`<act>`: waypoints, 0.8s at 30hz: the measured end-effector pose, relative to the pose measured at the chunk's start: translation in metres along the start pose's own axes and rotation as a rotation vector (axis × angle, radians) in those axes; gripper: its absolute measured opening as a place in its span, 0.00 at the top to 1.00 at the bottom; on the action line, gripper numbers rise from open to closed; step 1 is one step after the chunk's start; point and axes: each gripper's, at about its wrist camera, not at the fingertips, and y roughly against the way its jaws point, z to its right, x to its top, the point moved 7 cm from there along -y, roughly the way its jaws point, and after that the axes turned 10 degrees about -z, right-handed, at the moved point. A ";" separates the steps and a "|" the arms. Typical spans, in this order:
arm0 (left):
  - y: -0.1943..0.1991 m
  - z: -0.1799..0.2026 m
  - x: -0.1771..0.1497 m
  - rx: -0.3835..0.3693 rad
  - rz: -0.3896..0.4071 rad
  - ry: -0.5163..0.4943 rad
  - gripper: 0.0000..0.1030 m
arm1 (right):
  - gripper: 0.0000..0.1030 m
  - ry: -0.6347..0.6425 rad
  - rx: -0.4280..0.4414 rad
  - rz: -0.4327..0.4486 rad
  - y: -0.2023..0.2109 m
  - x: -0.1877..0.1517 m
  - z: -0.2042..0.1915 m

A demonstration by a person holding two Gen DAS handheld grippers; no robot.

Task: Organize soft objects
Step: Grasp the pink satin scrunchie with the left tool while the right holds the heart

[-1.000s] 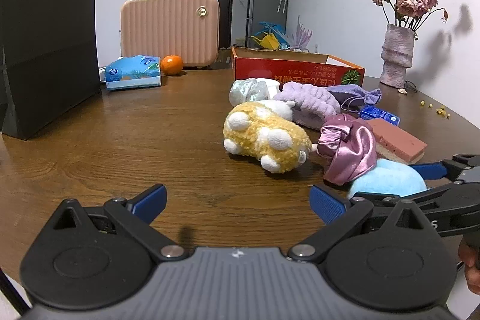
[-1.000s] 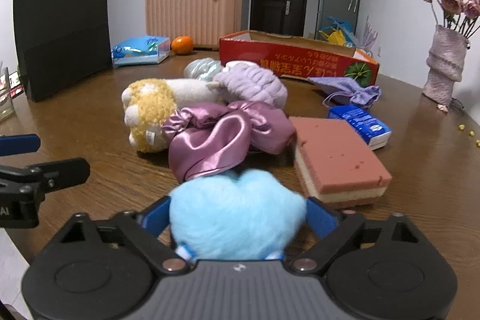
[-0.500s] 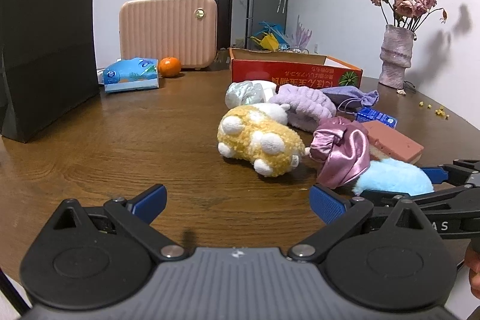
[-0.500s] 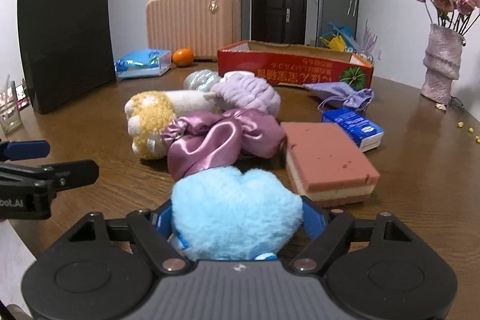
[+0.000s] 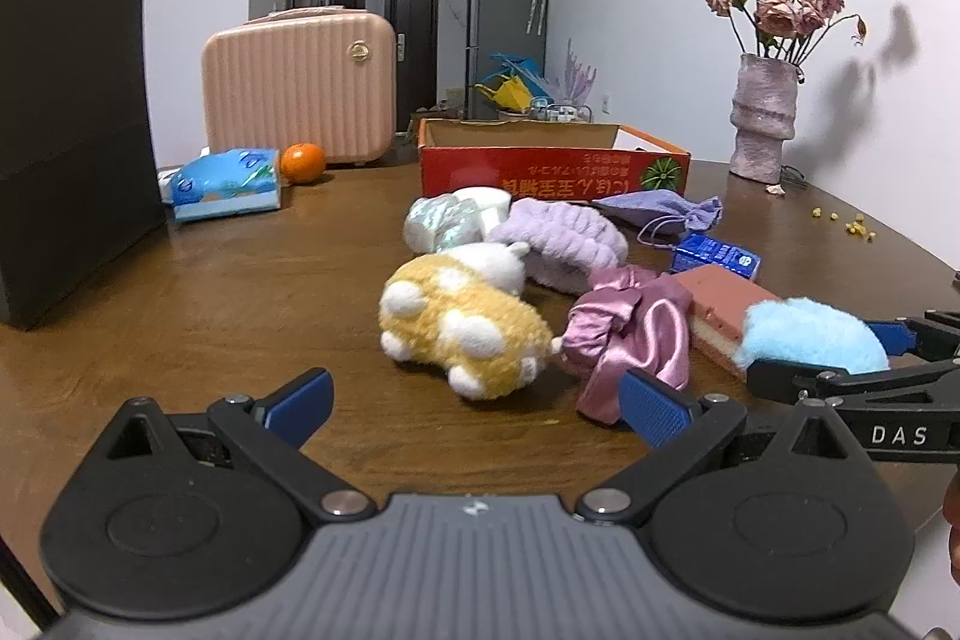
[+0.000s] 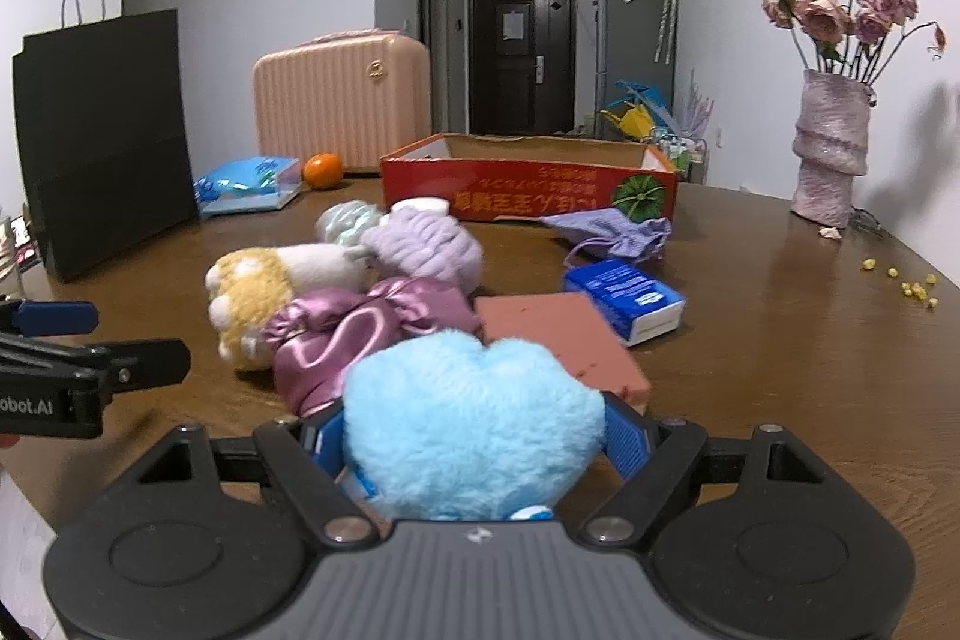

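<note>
My right gripper (image 6: pixel 474 436) is shut on a fluffy light-blue heart plush (image 6: pixel 474 418), held just above the table; the same plush (image 5: pixel 810 334) shows at the right of the left wrist view. My left gripper (image 5: pixel 474 403) stands open over bare wood with nothing between its fingers. Ahead lie a yellow-and-white plush animal (image 5: pixel 462 328), a pink satin scrunchie (image 5: pixel 630 334), a purple fuzzy headband (image 5: pixel 564 238), a pearly scrunchie (image 5: pixel 438 226) and a purple drawstring pouch (image 5: pixel 660 211). Behind them stands an open red cardboard box (image 6: pixel 528 190).
A pink sponge block (image 6: pixel 558 334) and a blue tissue pack (image 6: pixel 627 292) lie right of the pile. A black paper bag (image 5: pixel 72 130) stands at left. At the back are a pink suitcase (image 5: pixel 300 88), an orange (image 5: pixel 303 162), a blue wipes pack (image 5: pixel 225 178) and a flower vase (image 5: pixel 762 124).
The right gripper's fingers have drawn in on the blue heart and raised it off the table. Both grippers have pulled back a little from the pile.
</note>
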 end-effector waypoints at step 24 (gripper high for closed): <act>-0.054 0.067 0.042 -0.039 -0.040 -0.173 0.00 | 0.21 -0.053 -0.078 0.025 -0.012 0.013 0.062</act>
